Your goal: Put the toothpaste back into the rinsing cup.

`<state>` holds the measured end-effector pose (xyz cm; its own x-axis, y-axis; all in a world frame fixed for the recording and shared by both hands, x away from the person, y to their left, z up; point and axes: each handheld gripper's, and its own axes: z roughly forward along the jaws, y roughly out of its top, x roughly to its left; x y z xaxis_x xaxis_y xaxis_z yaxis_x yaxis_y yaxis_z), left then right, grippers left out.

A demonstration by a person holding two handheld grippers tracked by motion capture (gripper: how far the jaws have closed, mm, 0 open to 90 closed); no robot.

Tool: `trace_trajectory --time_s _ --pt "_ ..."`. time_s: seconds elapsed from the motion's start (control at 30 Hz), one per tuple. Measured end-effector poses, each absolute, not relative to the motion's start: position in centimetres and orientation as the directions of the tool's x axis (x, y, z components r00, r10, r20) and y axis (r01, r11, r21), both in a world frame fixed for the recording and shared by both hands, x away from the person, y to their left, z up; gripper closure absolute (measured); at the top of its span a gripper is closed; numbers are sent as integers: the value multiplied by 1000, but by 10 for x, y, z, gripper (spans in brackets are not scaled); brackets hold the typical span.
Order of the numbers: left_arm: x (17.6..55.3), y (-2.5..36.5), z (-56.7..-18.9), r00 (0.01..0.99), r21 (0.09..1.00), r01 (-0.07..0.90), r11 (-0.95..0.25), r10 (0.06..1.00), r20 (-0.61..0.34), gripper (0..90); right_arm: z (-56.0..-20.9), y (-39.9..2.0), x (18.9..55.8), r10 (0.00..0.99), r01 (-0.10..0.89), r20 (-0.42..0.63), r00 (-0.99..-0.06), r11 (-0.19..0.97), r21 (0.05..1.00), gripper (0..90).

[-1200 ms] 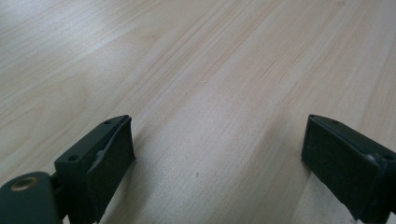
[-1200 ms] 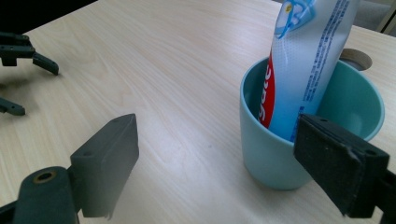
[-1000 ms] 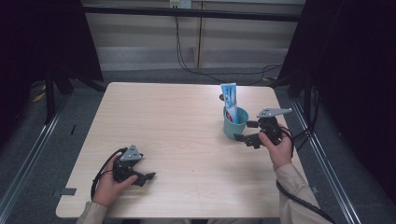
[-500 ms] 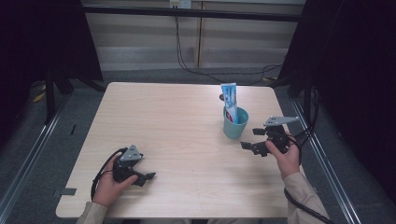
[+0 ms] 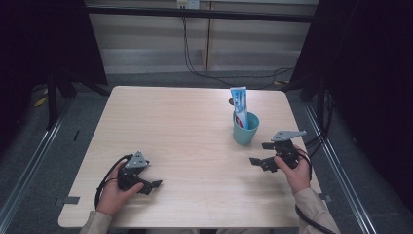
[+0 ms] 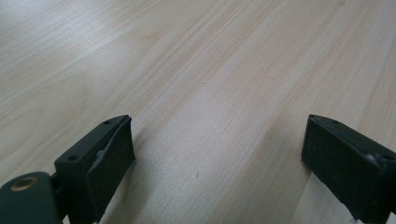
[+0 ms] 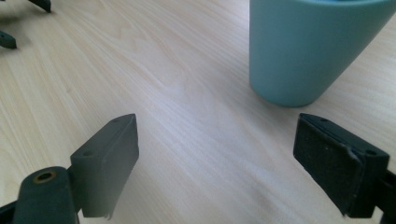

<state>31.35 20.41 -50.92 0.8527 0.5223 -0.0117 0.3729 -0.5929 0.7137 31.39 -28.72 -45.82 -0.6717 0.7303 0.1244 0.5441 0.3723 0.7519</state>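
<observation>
Pale wood-grain table (image 5: 195, 126) with rounded corners stands on a grey floor, with dark curtains at both sides and cables trailing along the wall behind it. Near the table's right edge, about midway along it, a teal cup (image 5: 245, 128) stands upright. A blue and white toothpaste tube (image 5: 239, 105) rises out of the cup, leaning slightly toward the far edge.

Just beside the cup, on the side nearer the person and closer to the right edge, the right gripper (image 5: 262, 155) is held in the person's right hand (image 5: 296, 170). Its 2 jaws are spread wide with nothing between them, and a grey three-cornered plate sits on top. From the right gripper view, the cup (image 7: 308, 46) sits close ahead, past the right jaw and not touching it.

Near the front left corner, the left gripper (image 5: 153, 184) rests low over the table in the left hand (image 5: 114, 192). Its 2 jaws are also wide apart, over bare wood (image 6: 215, 93).
</observation>
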Motion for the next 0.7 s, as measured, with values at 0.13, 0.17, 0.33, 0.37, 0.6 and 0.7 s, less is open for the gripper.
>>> trace_trajectory --time_s 0.13,0.17,0.33,0.37,0.6,0.7 --pt "313 204 -509 853 711 376 -594 522 -16 88 -466 -287 311 731 548 125 -671 375 748 143" --pt "313 204 -509 853 713 376 -591 521 -17 88 -467 -287 310 732 550 122 -670 378 745 143" --pt "313 204 -509 853 714 376 -591 522 -18 88 -476 -289 307 736 561 126 -665 380 736 143" --pt "314 204 -509 852 714 372 -593 524 -9 88 -478 -289 306 736 562 124 -665 384 733 143" --pt "313 204 -509 853 714 375 -591 522 -16 88 -489 -288 301 738 570 114 -665 402 717 144" --pt "313 204 -509 853 713 375 -592 521 -15 88 -492 -287 300 736 567 109 -668 408 716 144"
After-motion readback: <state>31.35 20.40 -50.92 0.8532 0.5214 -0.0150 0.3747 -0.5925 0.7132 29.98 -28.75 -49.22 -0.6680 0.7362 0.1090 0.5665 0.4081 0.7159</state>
